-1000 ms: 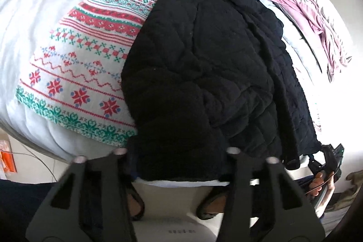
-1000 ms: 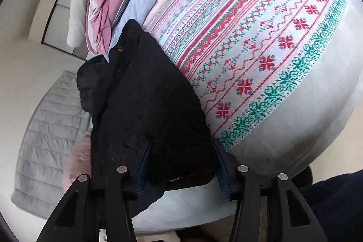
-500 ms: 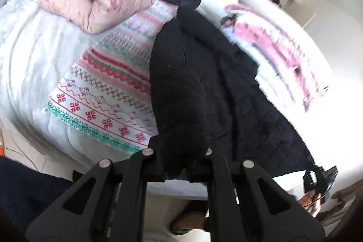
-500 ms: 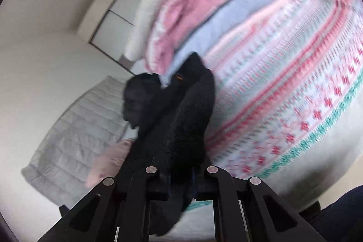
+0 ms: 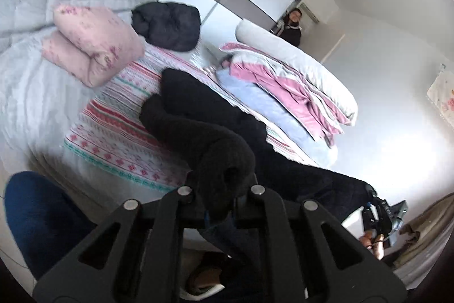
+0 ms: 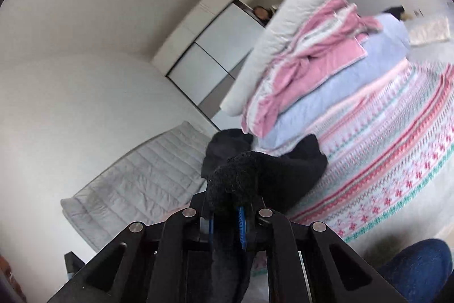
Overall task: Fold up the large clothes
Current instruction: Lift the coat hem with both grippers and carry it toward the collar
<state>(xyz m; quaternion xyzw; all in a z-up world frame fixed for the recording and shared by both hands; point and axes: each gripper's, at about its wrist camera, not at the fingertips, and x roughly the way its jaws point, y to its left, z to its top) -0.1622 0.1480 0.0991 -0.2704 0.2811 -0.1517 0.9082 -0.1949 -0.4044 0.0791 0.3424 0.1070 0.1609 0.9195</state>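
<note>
Both grippers have risen, left gripper (image 5: 220,206) and right gripper (image 6: 227,217) each clamped on the black coat (image 5: 210,115), whose pinched edges hide their pads; it trails over the patterned blanket (image 5: 113,138), pink bundle (image 5: 90,44) far left.

Counted items: two grippers, the left gripper (image 5: 220,213) and the right gripper (image 6: 227,217), each at the lower centre of its own view. One black coat (image 5: 210,118), mid-frame. One patterned blanket (image 5: 119,115), centre left. One folded pink quilt (image 5: 90,44), upper left. One dark bundle (image 5: 167,26), upper centre. One pink-and-grey garment (image 5: 286,87), right of centre. One onlooker (image 5: 292,24), upper right.
</note>
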